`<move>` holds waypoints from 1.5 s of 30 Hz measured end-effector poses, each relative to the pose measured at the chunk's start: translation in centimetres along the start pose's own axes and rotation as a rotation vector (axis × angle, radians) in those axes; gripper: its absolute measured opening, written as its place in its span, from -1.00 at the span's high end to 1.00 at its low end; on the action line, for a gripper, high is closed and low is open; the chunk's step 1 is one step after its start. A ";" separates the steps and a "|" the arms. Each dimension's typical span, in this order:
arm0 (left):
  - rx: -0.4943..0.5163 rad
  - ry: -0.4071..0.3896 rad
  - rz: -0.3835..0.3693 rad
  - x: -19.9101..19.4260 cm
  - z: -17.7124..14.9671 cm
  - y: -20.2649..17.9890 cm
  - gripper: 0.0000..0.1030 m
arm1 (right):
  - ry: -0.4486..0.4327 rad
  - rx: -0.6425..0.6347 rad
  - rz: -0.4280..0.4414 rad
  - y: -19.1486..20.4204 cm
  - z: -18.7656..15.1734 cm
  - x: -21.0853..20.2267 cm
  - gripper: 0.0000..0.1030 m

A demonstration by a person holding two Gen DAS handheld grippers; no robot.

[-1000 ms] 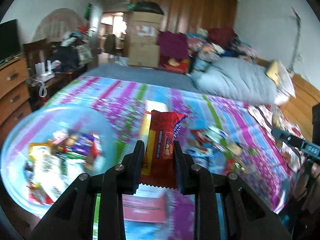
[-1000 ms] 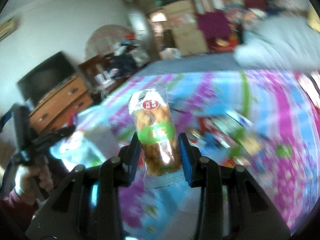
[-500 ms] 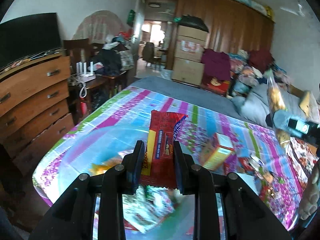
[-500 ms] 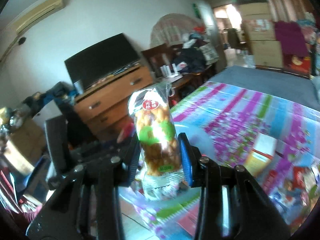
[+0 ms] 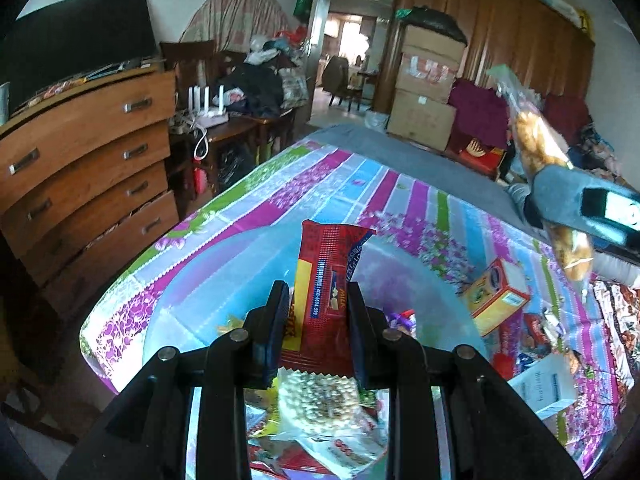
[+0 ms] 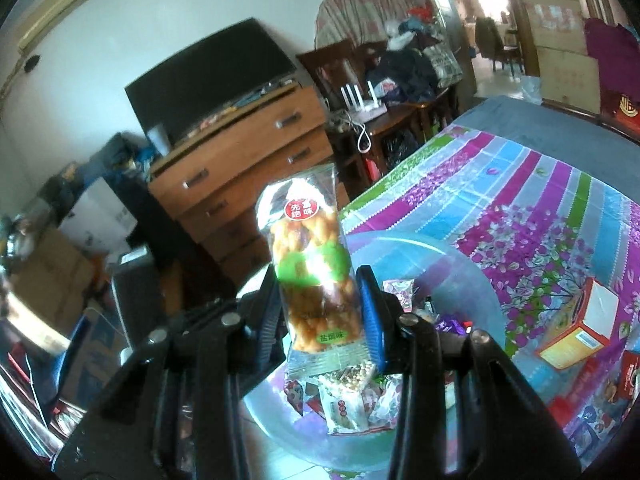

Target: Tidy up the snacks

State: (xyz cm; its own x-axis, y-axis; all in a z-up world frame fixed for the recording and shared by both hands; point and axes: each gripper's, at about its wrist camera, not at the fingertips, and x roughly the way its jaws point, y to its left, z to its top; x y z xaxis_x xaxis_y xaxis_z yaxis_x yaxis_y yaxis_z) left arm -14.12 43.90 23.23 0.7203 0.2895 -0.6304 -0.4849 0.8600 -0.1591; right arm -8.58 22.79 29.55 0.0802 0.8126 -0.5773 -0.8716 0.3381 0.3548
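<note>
Both grippers hang right over the clear blue bowl point(image 5: 200, 308), the left gripper point(image 5: 318, 320) clamping a red wafer pack point(image 5: 328, 280) upright, the right gripper point(image 6: 322, 320) pinching a twisted-snack bag point(image 6: 312, 272) on end.

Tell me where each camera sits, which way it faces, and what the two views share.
Left wrist: on the left gripper, facing along the bed past the bowl; its fingers clamp a red packet; the right gripper shows at right.
Right wrist: on the right gripper, facing the dresser; clamps a twist snack.
Shared: bowl, dresser, orange box, twist snack.
</note>
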 end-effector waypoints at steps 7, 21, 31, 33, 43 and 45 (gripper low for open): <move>-0.011 0.048 0.016 2.2 -0.9 0.5 0.45 | 0.039 -0.005 -0.014 0.0 -0.1 1.6 0.26; -0.026 0.039 0.045 2.1 -0.7 0.5 -0.06 | 0.062 0.000 0.010 0.2 -0.3 1.9 -0.09; 0.022 -0.069 0.032 -3.1 0.2 -2.9 -0.47 | -0.176 -0.101 -0.025 2.3 -2.0 -7.1 -0.75; 0.070 -0.140 0.005 -5.7 0.3 -5.2 -0.50 | -0.309 -0.130 -0.072 2.2 -3.4 -11.3 -0.85; 0.341 -0.298 -0.276 -13.9 -4.3 -22.0 -0.99 | -0.526 -0.061 -0.520 -6.3 -16.7 -26.7 -1.00; 0.388 -0.258 -0.288 -13.0 -6.0 -25.3 -0.99 | -0.471 0.013 -0.581 -8.9 -19.7 -27.9 -1.00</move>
State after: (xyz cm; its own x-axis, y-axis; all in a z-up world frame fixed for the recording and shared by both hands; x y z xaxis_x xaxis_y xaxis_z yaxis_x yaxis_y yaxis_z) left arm -14.22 15.90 30.94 0.9187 0.0708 -0.3885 -0.0663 0.9975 0.0252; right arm -12.56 -12.27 27.98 0.7274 0.6175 -0.2992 -0.6201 0.7783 0.0989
